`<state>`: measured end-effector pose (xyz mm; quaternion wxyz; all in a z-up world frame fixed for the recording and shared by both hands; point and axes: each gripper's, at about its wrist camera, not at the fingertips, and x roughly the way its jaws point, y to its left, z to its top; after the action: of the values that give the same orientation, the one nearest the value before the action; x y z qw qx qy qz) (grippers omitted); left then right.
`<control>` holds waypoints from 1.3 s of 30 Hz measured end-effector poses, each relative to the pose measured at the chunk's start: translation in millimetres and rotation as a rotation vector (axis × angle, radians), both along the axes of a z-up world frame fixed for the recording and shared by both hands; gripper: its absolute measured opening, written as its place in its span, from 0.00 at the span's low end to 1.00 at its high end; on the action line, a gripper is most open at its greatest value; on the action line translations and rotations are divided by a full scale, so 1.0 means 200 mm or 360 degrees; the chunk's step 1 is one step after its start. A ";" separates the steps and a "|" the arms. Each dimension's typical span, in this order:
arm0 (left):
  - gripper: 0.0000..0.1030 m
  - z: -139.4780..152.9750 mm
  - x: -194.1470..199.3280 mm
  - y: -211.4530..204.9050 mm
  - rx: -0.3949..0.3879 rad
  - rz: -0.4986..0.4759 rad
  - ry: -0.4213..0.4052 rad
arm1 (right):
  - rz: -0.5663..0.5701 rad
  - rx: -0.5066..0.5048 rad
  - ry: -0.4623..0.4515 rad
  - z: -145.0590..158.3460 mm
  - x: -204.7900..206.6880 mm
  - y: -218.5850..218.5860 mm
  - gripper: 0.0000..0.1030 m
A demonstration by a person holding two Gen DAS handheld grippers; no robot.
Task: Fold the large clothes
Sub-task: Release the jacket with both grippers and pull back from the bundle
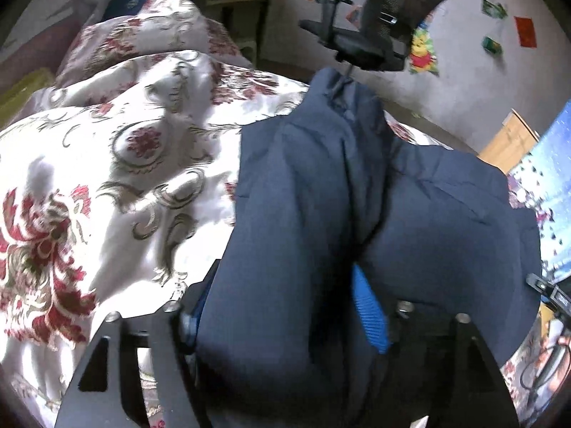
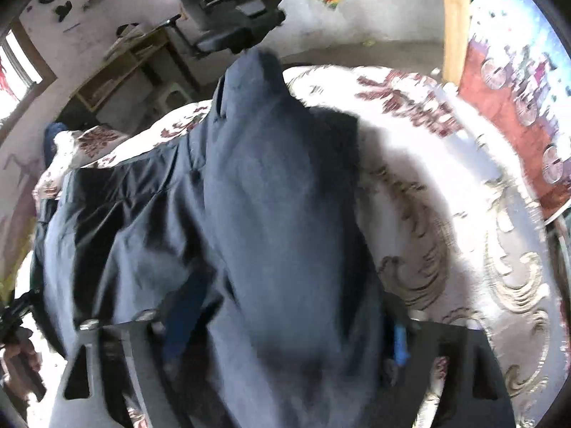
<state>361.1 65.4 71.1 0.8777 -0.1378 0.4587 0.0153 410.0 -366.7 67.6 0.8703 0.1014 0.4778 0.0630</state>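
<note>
left gripper point(image 1: 285, 321) and right gripper point(image 2: 285, 335), jaws clamped on the navy woven garment point(image 1: 357, 196), should keep tension even, lowering it flat onto the floral bedspread point(image 1: 107, 164).

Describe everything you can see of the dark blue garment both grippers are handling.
The dark blue garment is a large piece of matte woven cloth with seams and deep folds. It drapes over the floral bedspread, its far end reaching toward the office chair. Near folds bunch between the fingers of the left gripper and right gripper.

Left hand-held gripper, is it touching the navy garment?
Touching. The left wrist view shows the navy garment bunched between the left hand-held gripper's fingers, pressed against the blue pad.
</note>
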 end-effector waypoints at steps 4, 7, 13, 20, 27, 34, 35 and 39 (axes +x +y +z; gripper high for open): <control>0.76 0.03 -0.05 0.01 0.0002 0.0048 -0.0035 | -0.0012 -0.0130 -0.0119 0.06 -0.07 0.03 0.96; 0.85 0.08 -0.10 0.00 0.0055 0.0071 -0.0082 | -0.0030 -0.0211 -0.0209 0.10 -0.14 0.04 0.99; 0.94 0.21 -0.21 -0.05 0.0185 0.0051 -0.0276 | -0.0036 -0.0278 -0.0388 0.19 -0.26 0.09 1.00; 0.98 0.35 -0.35 -0.18 0.0232 -0.0038 -0.0494 | -0.0023 -0.0259 -0.0568 0.32 -0.40 0.16 1.00; 0.98 0.44 -0.50 -0.30 0.0244 -0.0135 -0.0634 | 0.0046 -0.0214 -0.0682 0.39 -0.58 0.21 1.00; 0.98 0.45 -0.62 -0.37 0.0227 -0.0190 -0.0671 | 0.0093 -0.0165 -0.0782 0.45 -0.73 0.27 1.00; 0.98 0.45 -0.64 -0.38 0.0228 -0.0194 -0.0675 | 0.0104 -0.0160 -0.0799 0.46 -0.76 0.28 1.00; 0.98 0.43 -0.71 -0.40 0.0252 -0.0197 -0.0689 | 0.0156 -0.0184 -0.0849 0.48 -0.85 0.33 1.00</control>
<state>218.1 -13.8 156.2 0.9630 -0.0402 0.2646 -0.0327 239.5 -301.3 162.7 0.9656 0.0083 0.2390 0.1022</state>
